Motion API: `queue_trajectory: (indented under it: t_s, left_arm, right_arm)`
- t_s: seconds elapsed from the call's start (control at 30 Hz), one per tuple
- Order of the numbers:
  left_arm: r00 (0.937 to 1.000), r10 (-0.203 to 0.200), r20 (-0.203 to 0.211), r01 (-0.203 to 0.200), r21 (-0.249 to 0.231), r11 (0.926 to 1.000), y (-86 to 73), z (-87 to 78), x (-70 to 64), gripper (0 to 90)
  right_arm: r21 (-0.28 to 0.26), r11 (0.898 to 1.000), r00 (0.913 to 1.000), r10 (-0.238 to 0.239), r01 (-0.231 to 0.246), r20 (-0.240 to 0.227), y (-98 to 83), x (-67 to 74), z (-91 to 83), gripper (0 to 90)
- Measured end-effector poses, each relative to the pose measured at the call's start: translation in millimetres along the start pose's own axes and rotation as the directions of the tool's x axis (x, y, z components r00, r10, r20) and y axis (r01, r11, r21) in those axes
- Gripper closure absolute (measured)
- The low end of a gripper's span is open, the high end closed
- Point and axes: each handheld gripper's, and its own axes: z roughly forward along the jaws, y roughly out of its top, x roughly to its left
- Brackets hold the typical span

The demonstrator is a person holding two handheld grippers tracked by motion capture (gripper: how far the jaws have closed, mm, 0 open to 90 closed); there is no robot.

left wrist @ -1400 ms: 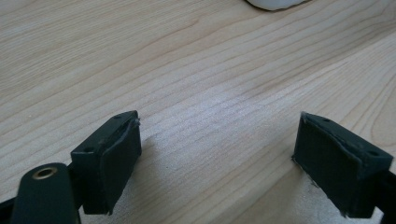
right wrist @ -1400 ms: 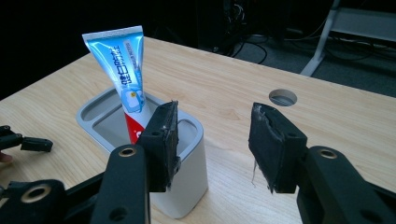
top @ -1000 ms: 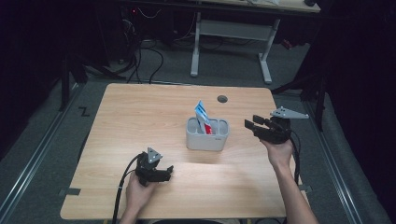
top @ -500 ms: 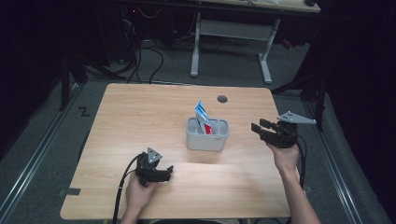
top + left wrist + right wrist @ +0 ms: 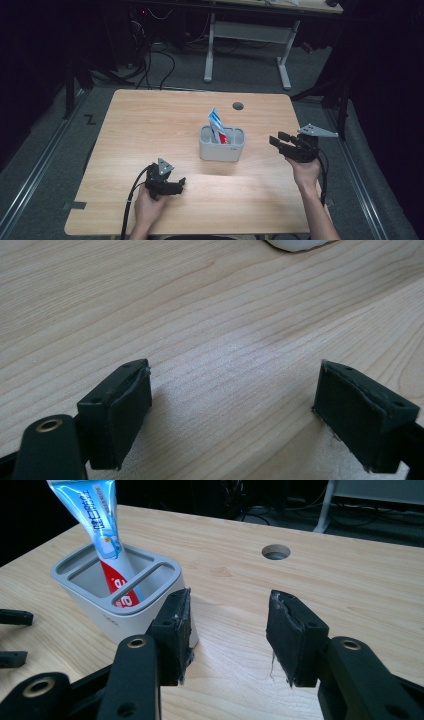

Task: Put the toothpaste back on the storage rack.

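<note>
Right gripper [image 5: 280, 141] lowered beside one holder [image 5: 222, 145], one toothpaste tube [image 5: 217, 123], both grippers' jaws apart, empty

Wooden table [image 5: 150, 125] with grey holder [image 5: 221, 145] mid-surface

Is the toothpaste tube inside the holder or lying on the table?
Inside. The toothpaste tube stands tilted in the middle compartment of the grey holder, its flat end sticking out above the rim.

I note a light wooden table [image 5: 150, 130] with a round cable hole [image 5: 238, 106] near its far edge. Behind it, a white desk frame [image 5: 247, 35] and cables [image 5: 160, 60] on grey floor.
</note>
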Motion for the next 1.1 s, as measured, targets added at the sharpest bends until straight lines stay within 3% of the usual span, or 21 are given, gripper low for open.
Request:
queue_trajectory:
  t_s: [0.4, 1.1]
  left_arm:
    - [1.0000, 0.000, 0.001, 0.000, 0.000, 1.0000, 0.0, 0.0, 0.0, 15.7]
    - [1.0000, 0.001, 0.000, -0.001, 0.000, 1.0000, 0.0, 0.0, 0.0, 15.7]
  right_arm:
    - [-0.003, 1.000, 0.9995, 0.020, -0.020, -0.023, -9.7, 2.6, 3.3, 52.3]
    - [0.017, 0.998, 0.9984, 0.055, -0.054, -0.016, -34.4, -1.4, 8.7, 52.5]
